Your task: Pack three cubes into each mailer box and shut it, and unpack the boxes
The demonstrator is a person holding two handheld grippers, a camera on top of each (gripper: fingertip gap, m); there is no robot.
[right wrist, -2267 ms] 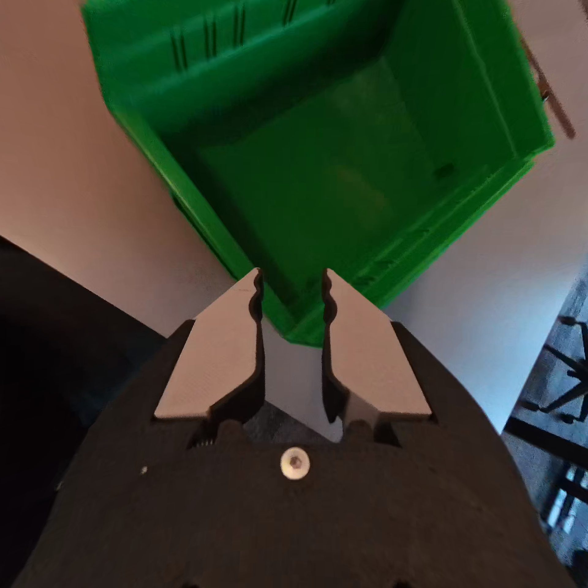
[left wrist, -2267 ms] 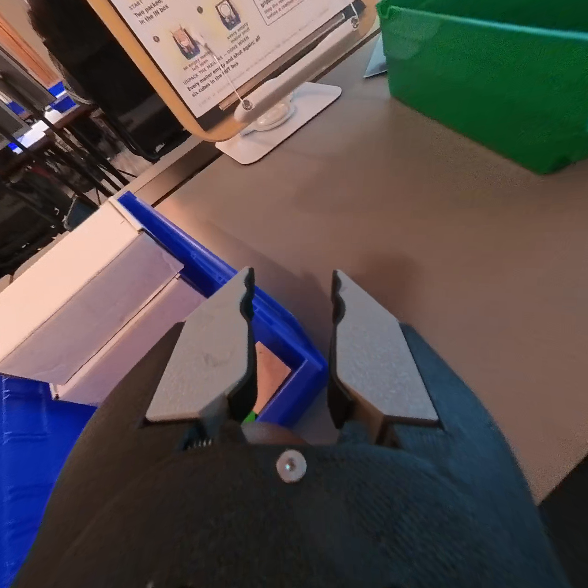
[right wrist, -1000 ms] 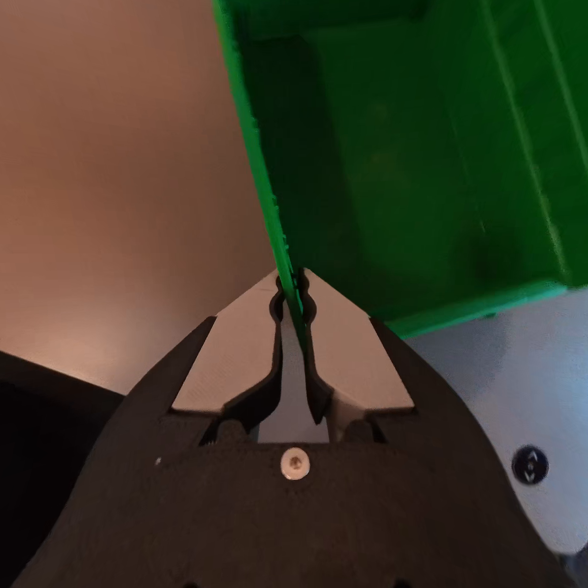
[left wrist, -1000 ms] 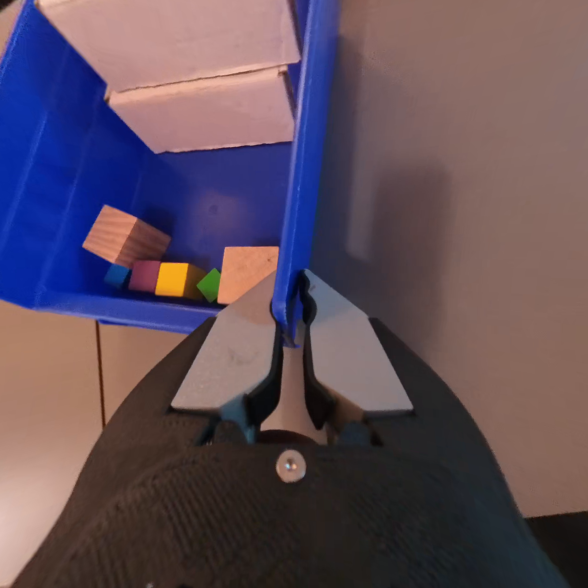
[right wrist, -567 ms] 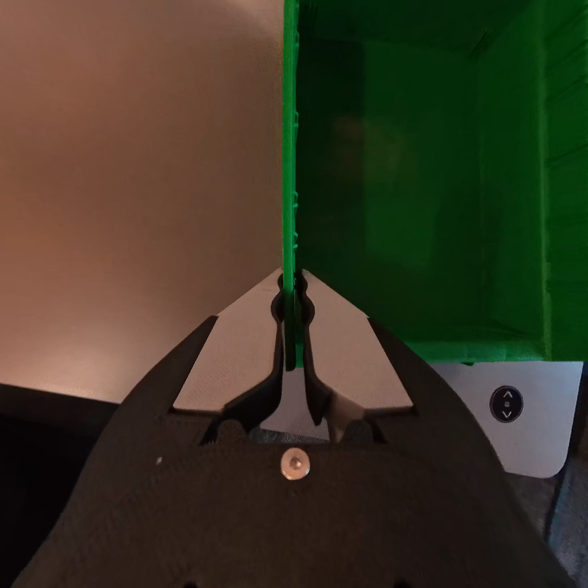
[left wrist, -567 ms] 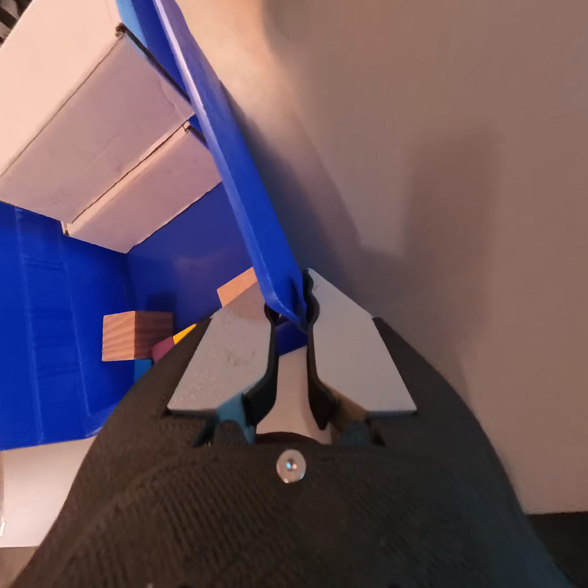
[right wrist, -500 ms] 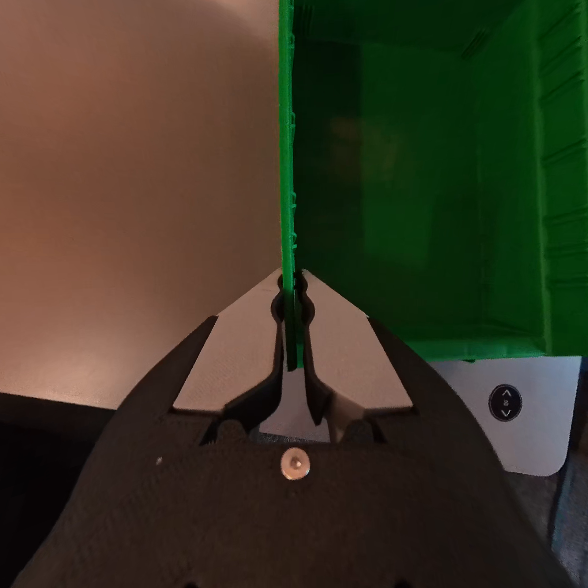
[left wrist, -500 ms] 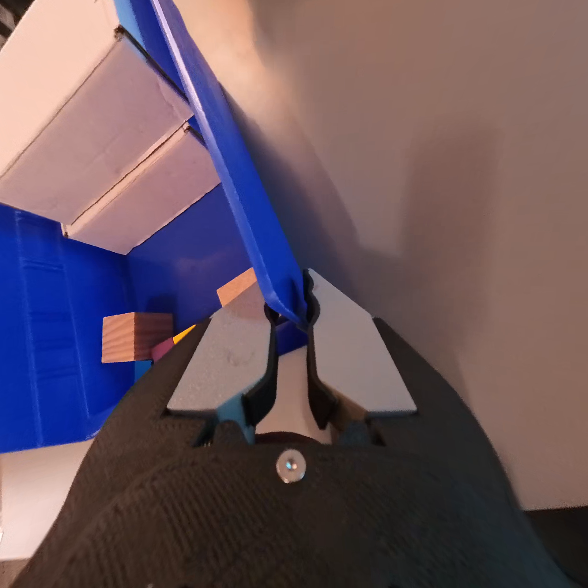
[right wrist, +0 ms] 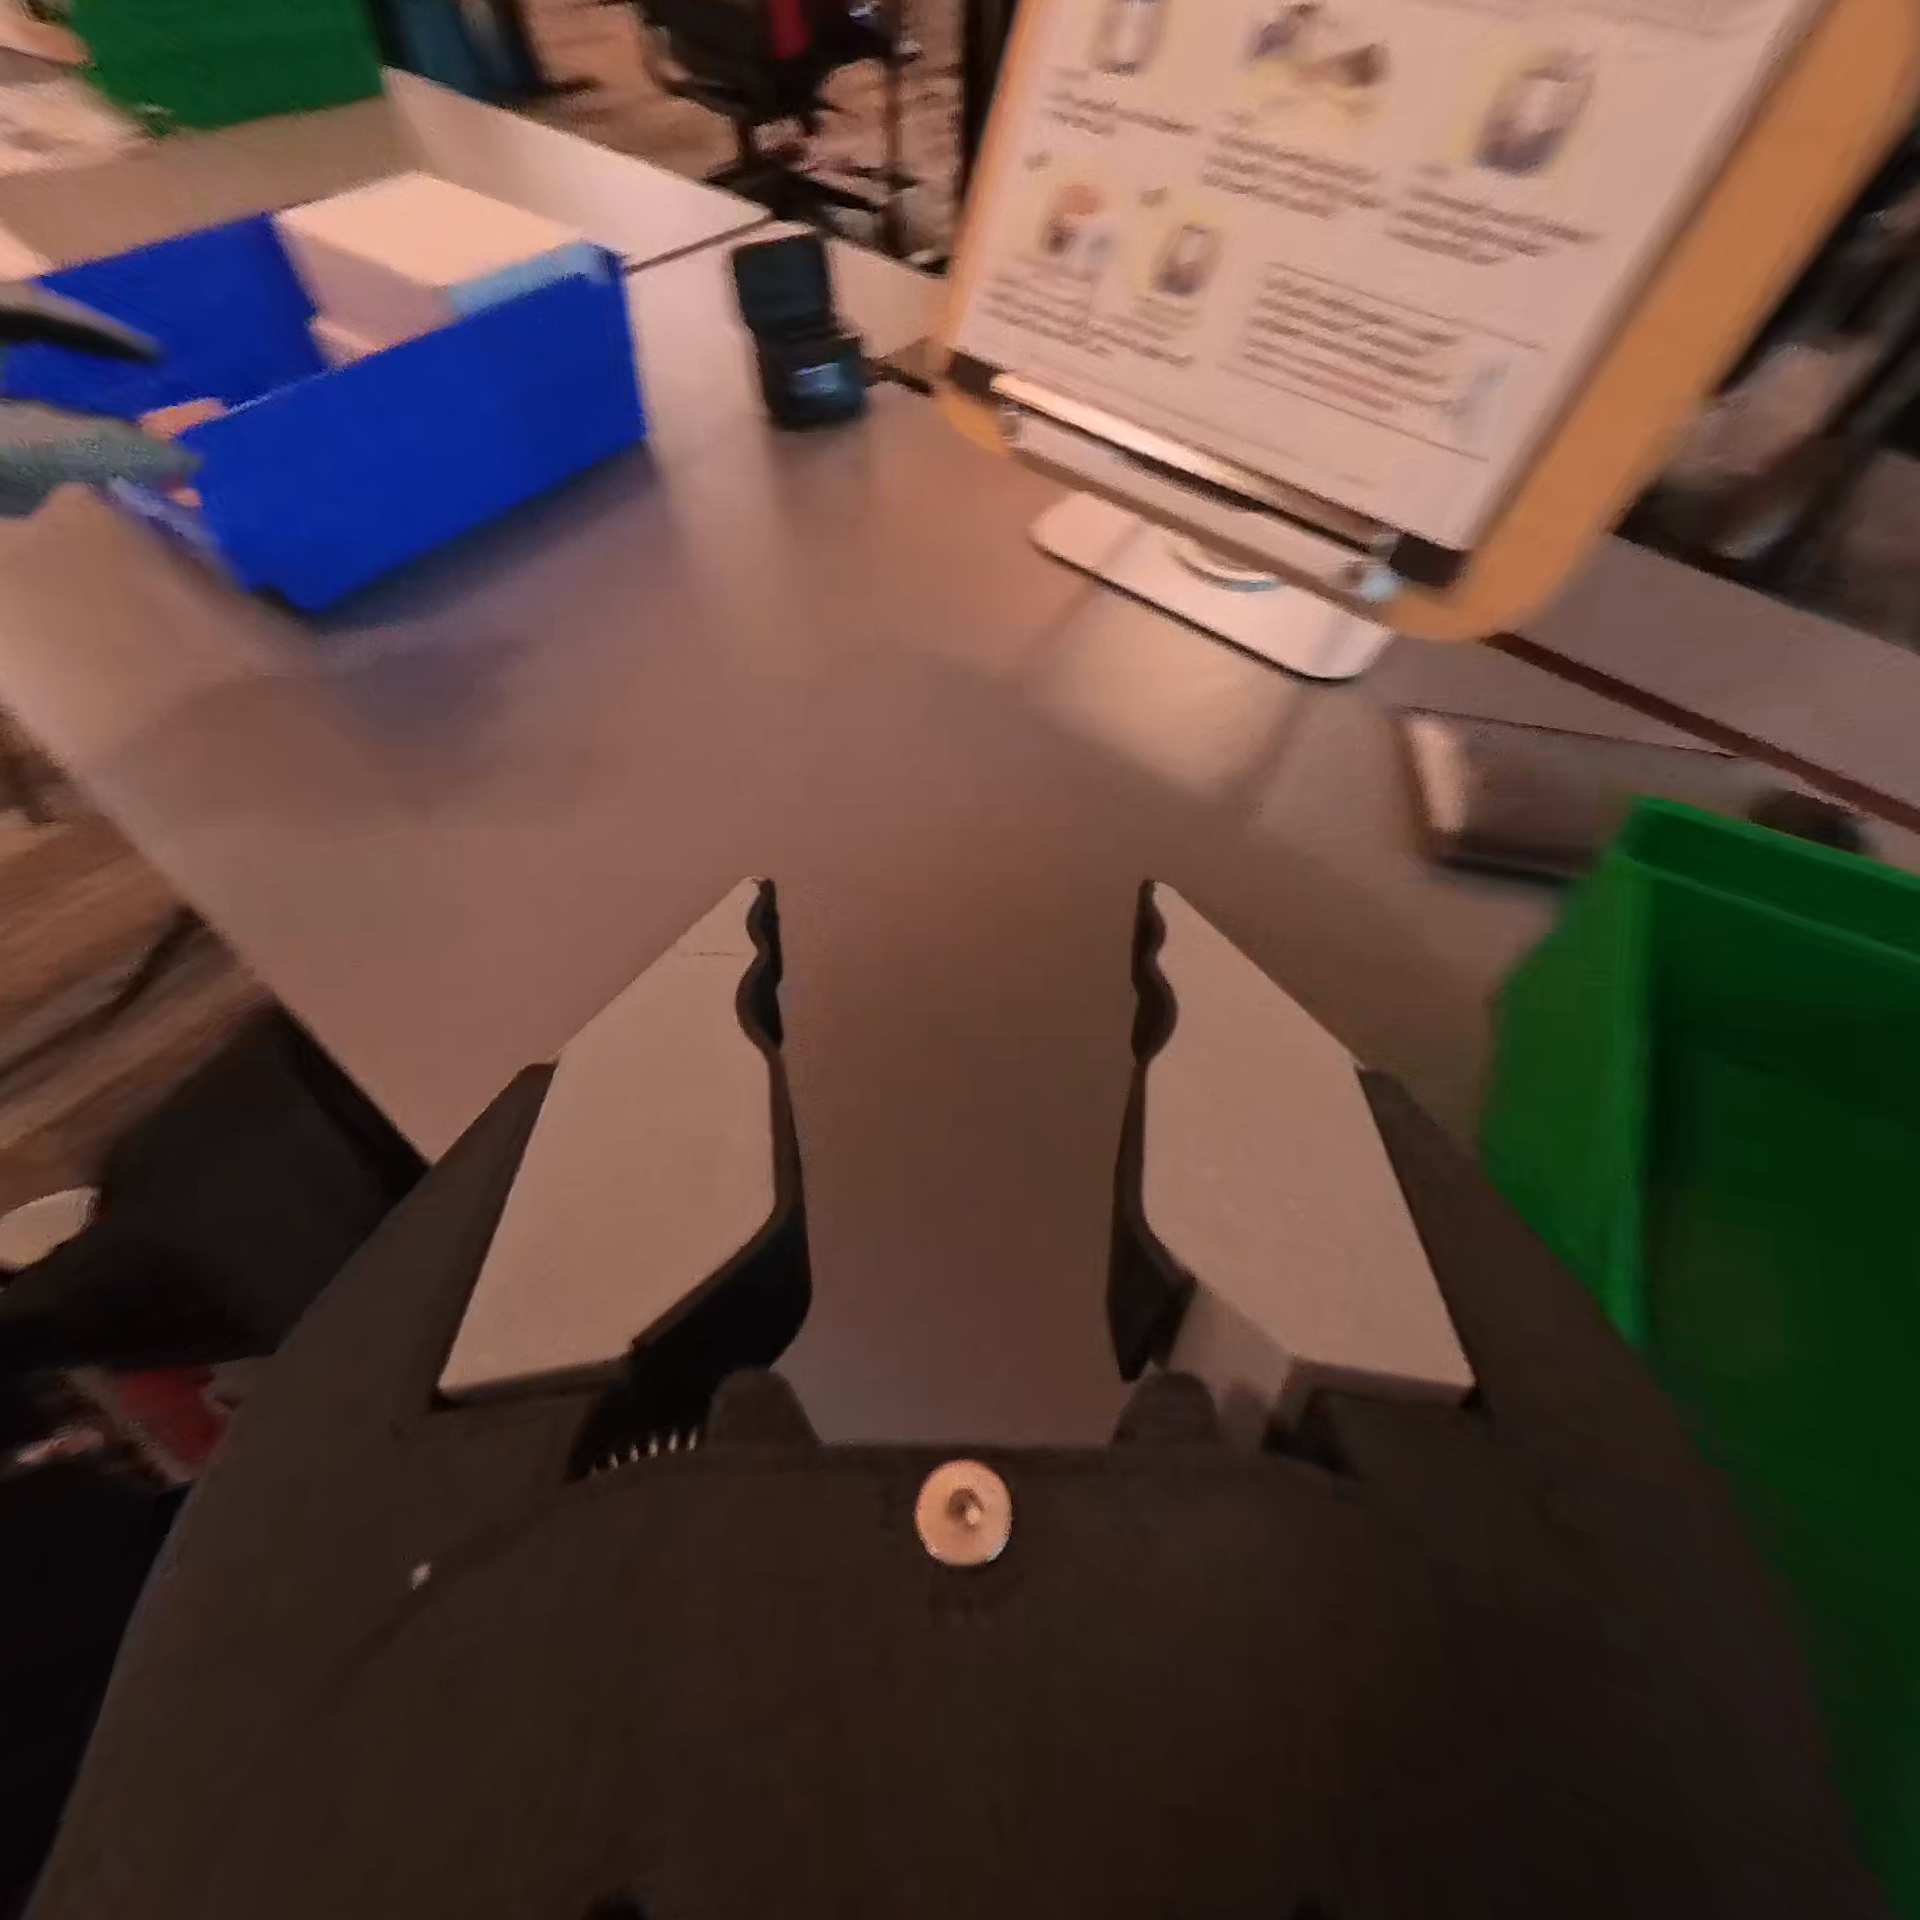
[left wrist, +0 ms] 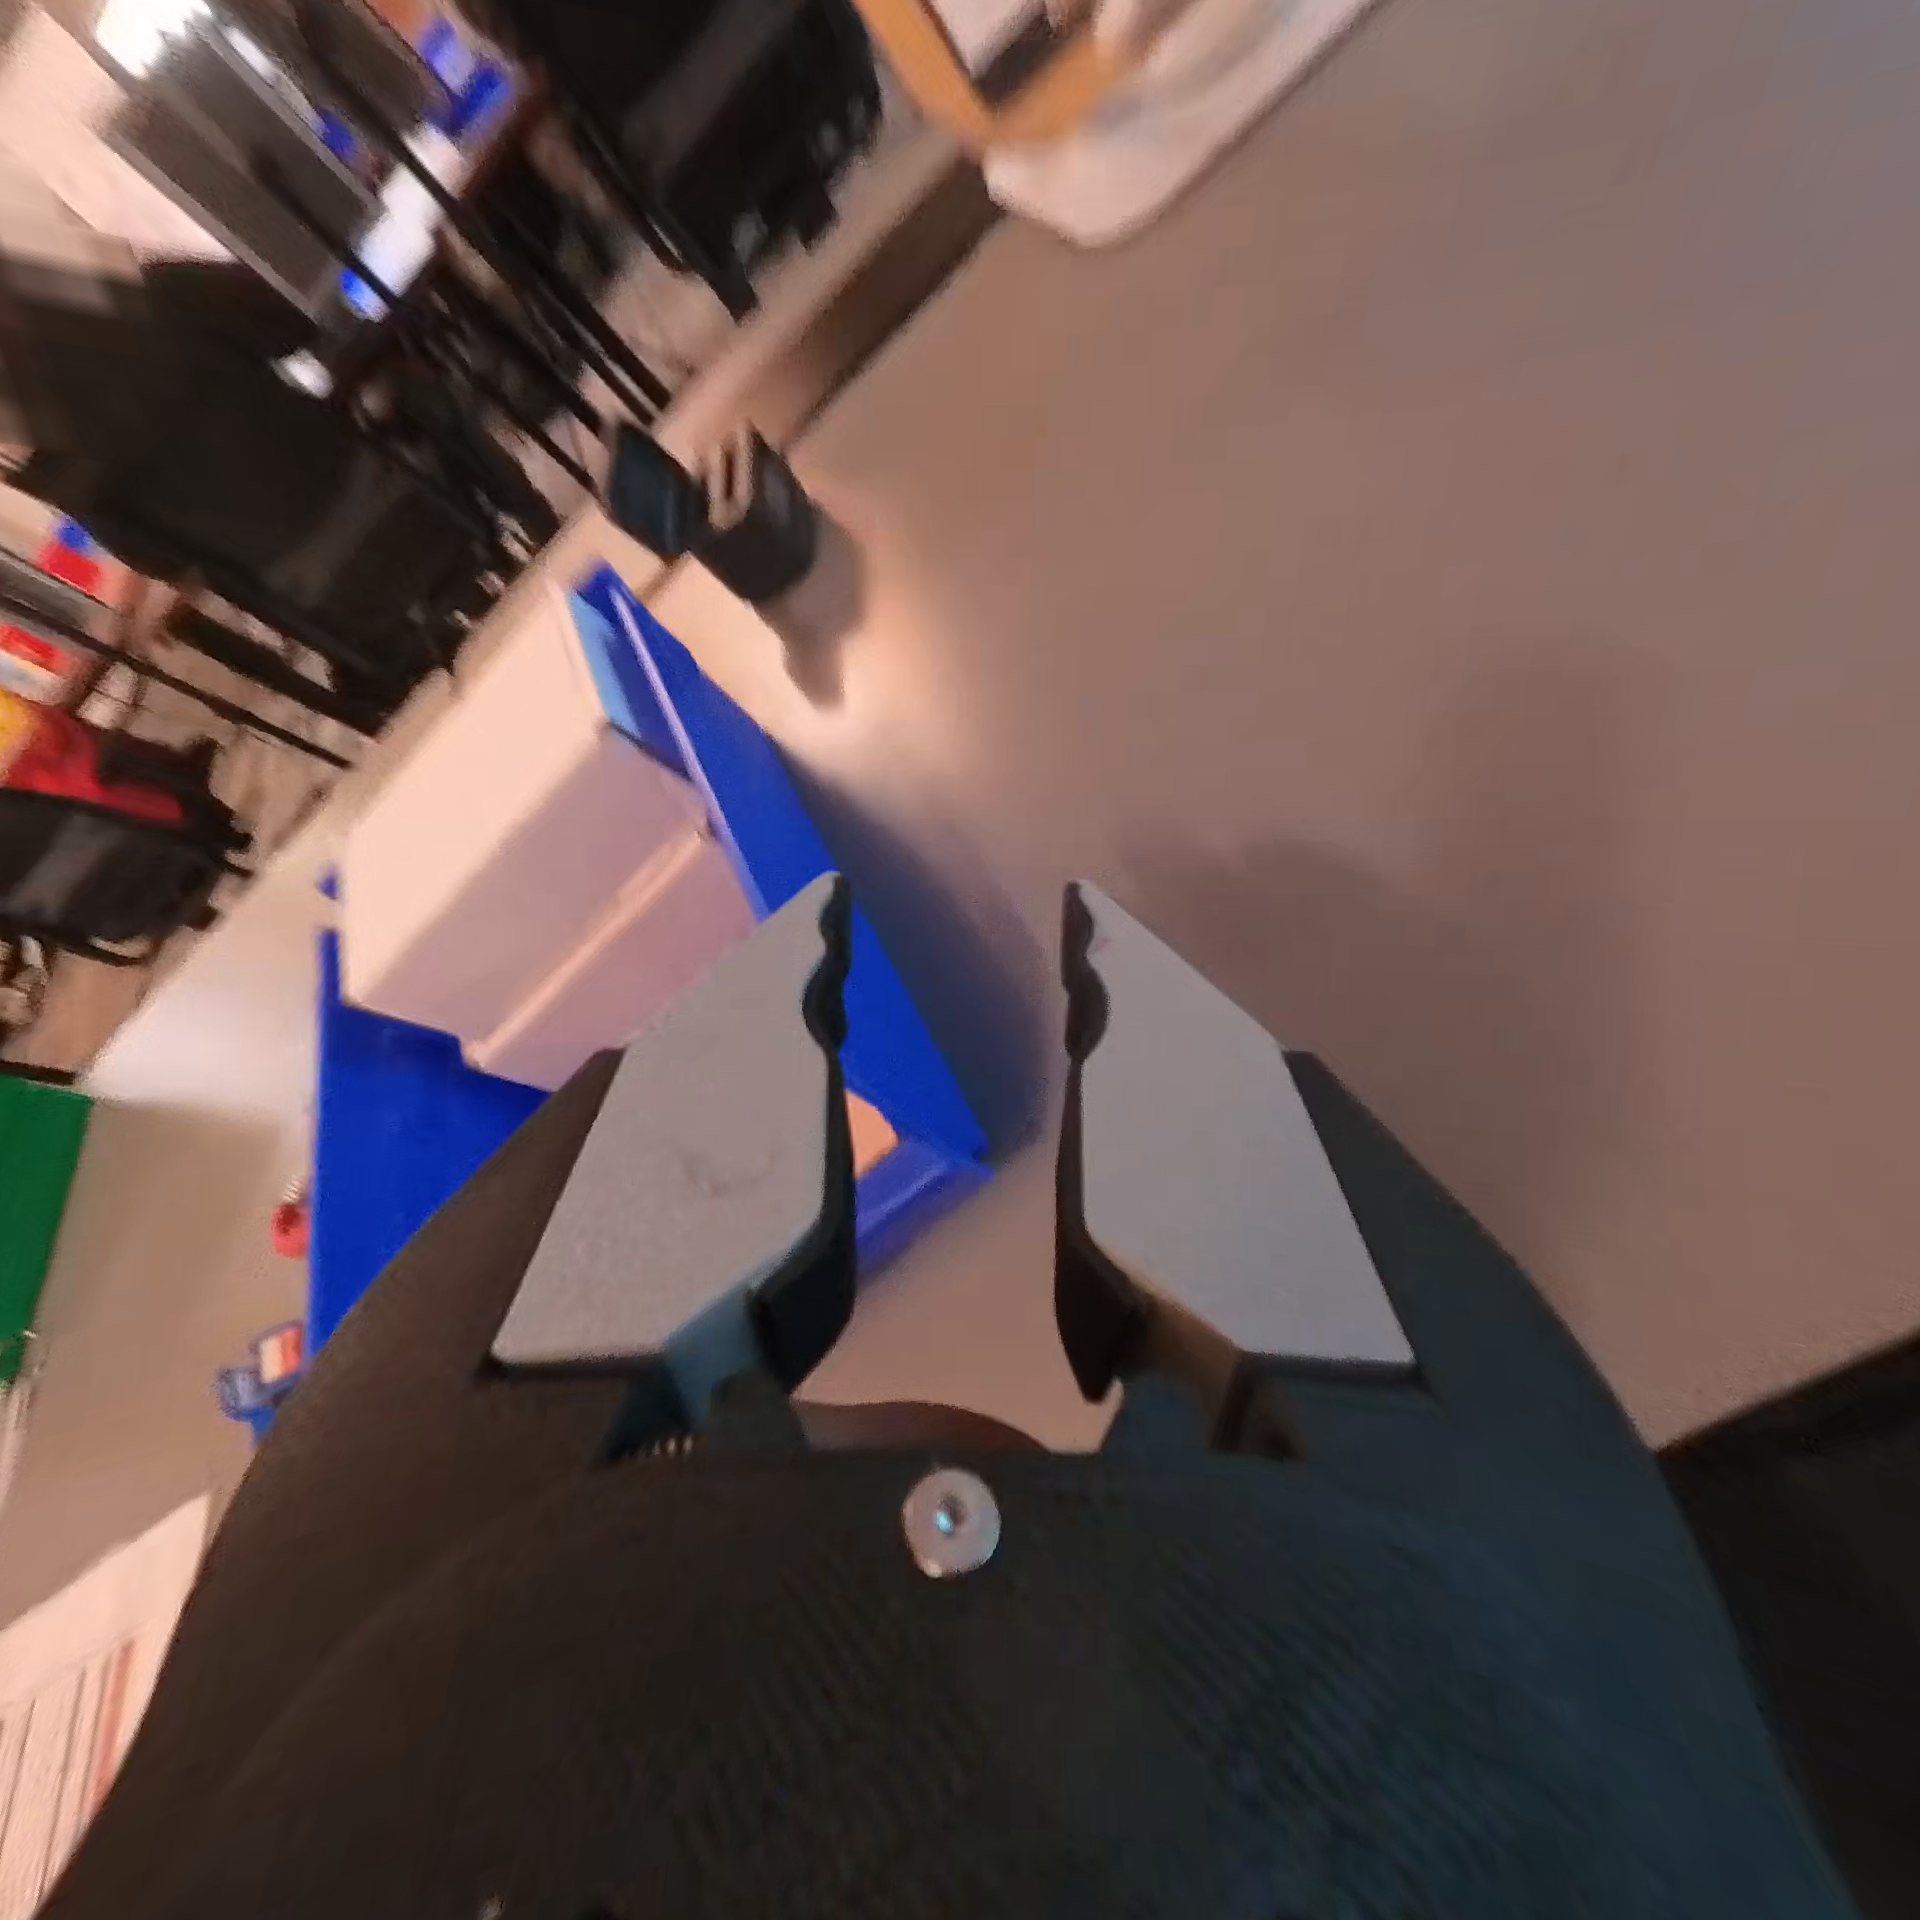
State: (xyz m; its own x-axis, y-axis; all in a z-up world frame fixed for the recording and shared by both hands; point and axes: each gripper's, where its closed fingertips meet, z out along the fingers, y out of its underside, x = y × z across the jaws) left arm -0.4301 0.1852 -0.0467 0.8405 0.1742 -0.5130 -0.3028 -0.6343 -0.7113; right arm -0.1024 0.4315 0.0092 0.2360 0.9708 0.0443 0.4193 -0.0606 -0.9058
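Observation:
My left gripper point(left wrist: 945, 935) is open and empty, raised above the near right corner of the blue bin point(left wrist: 790, 862). The bin holds white mailer boxes point(left wrist: 520, 831), and a wooden cube point(left wrist: 868, 1132) shows in its near corner behind my left finger. My right gripper point(right wrist: 951, 925) is open and empty over bare table, left of the green bin point(right wrist: 1714, 1091). In the right wrist view the blue bin point(right wrist: 416, 447) sits far left with the mailer boxes point(right wrist: 416, 249) in it; the left gripper's fingers point(right wrist: 62, 457) show blurred at its left end.
A light-wood instruction board point(right wrist: 1351, 260) on a white stand point(right wrist: 1195, 582) stands at the back. A small black device point(right wrist: 800, 332) sits beside the blue bin, and a dark flat device point(right wrist: 1538, 800) lies behind the green bin. The table's front edge point(left wrist: 1766, 1392) is close by. My hands' fingertips stand some 40 cm from each other.
Both grippers have let go of the bin walls, opened and pulled back and up. The left was clamped on the blue bin's wall, the right on the green bin's wall.

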